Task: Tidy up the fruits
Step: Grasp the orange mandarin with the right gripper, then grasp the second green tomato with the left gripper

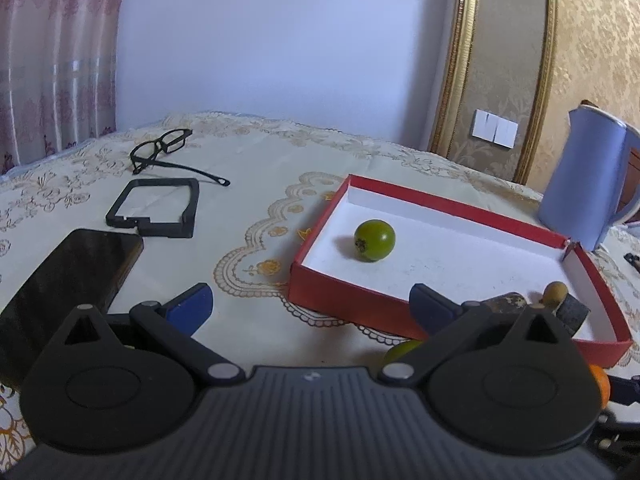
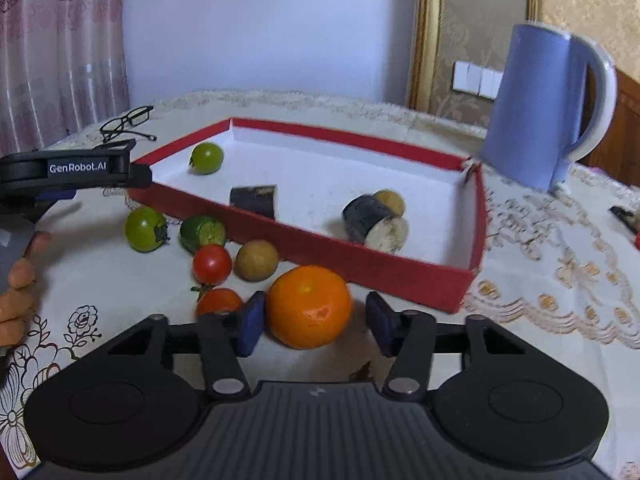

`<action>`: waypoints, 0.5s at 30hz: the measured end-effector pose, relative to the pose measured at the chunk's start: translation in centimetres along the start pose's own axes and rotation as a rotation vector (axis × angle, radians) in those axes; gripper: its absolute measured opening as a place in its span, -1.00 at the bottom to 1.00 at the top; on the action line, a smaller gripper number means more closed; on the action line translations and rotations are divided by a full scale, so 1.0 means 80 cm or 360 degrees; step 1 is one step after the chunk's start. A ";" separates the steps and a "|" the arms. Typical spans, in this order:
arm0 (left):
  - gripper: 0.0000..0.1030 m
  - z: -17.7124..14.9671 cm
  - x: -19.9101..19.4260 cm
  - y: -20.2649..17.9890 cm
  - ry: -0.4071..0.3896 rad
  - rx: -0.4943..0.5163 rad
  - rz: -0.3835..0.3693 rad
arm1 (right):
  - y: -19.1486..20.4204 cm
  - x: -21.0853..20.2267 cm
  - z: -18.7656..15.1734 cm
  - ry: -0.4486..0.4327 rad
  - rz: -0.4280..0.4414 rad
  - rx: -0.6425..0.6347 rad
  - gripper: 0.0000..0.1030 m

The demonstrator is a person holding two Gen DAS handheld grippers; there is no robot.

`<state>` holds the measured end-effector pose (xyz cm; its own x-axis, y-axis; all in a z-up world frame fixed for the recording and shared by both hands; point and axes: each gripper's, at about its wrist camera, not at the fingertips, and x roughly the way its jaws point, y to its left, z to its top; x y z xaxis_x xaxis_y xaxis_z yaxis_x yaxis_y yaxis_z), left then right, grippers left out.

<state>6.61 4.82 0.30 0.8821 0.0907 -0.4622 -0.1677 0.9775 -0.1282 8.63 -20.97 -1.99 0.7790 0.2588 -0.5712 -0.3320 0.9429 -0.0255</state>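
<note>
A red box [image 2: 384, 276] with a white floor holds a green tomato [image 2: 206, 158], two dark eggplant pieces [image 2: 374, 220] and a brown round fruit [image 2: 392, 200]. In front of it on the cloth lie another green tomato [image 2: 145, 229], a green cut piece [image 2: 202, 232], two red tomatoes [image 2: 212, 264], a brown fruit [image 2: 256, 260] and an orange [image 2: 308, 306]. My right gripper [image 2: 316, 326] straddles the orange; the left pad touches it, the right pad stands apart. My left gripper [image 1: 310, 300] is wide open, holding nothing, at the box's near left corner.
A blue jug [image 2: 540, 108] stands behind the box's far right corner. Black glasses [image 1: 164, 148], a black frame [image 1: 156, 208] and a dark phone [image 1: 76, 272] lie left of the box. A person's hand [image 2: 18, 288] shows at the left edge.
</note>
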 end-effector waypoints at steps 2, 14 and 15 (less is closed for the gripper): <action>1.00 -0.001 -0.001 -0.003 -0.0010 0.0021 0.0003 | 0.000 -0.002 -0.001 0.0000 0.0009 0.0014 -0.16; 1.00 -0.009 -0.009 -0.014 0.0134 0.0307 -0.0202 | -0.033 -0.051 -0.030 -0.0116 0.0040 0.0184 -0.17; 1.00 -0.010 -0.012 -0.014 0.0131 0.0342 -0.0224 | -0.035 -0.051 -0.032 -0.0117 0.0047 0.0196 -0.17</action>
<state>5.58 3.49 0.19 0.8498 -0.0561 -0.5241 0.0592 0.9982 -0.0108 5.01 -25.21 -1.72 0.8081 0.2971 -0.5086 -0.2908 0.9521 0.0940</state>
